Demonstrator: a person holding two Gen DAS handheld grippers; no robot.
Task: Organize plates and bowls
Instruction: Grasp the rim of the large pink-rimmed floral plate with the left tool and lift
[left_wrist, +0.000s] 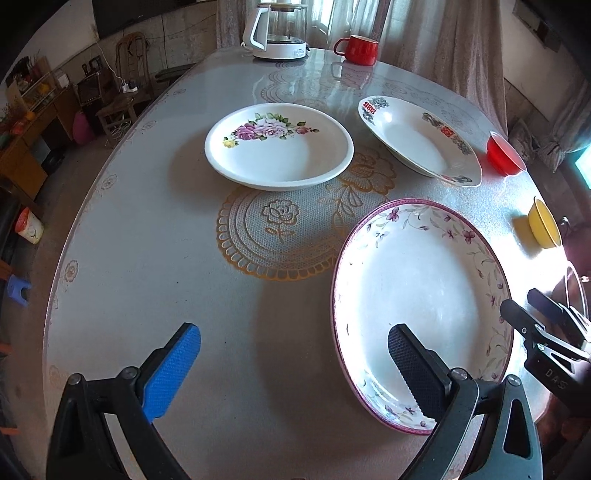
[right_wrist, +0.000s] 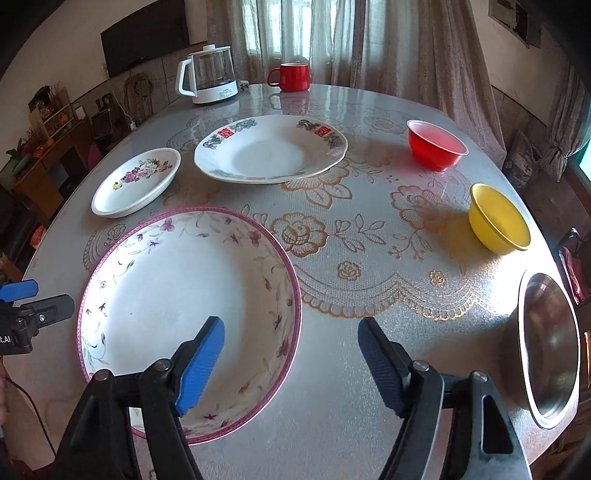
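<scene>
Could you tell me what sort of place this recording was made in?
Most likely a dining or living room in a home: a round table under a lace-patterned cover holds plates and bowls, with an electric kettle and red mug by curtained windows.

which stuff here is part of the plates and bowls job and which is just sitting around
For the job: purple-rimmed plate, rose plate, red-character plate, red bowl, yellow bowl, steel bowl.

Just lying about: kettle, red mug.
</scene>
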